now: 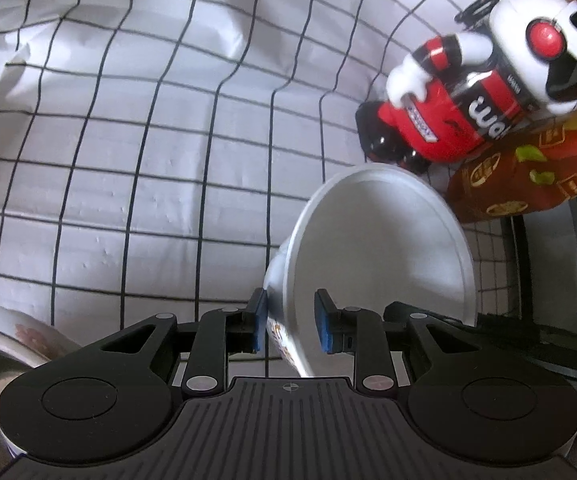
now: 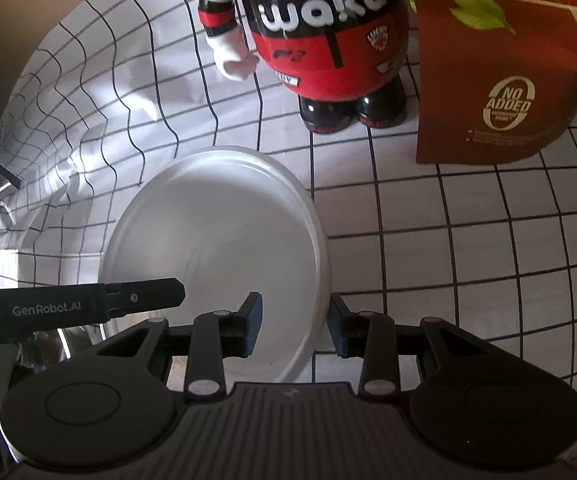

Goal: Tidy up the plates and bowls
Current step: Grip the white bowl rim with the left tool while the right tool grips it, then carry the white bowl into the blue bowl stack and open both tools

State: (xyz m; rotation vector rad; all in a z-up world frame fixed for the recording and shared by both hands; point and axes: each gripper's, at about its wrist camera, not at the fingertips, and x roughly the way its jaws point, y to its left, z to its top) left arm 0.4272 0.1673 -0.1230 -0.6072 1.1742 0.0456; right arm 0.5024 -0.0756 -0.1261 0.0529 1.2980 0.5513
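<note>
A white bowl with a printed outer wall hangs tilted between both grippers over a checked cloth. My left gripper straddles its near rim, one blue pad against the outer wall and the other inside, shut on it. In the right wrist view the same bowl shows its plain inside. My right gripper is shut on its right rim, one pad inside and one outside. The left gripper's black finger reaches in at the bowl's left side.
A red and white toy figure and a brown snack pouch stand just behind the bowl. A flower-patterned bowl with a shiny metal inside lies at the lower left. A dark frame borders the right side.
</note>
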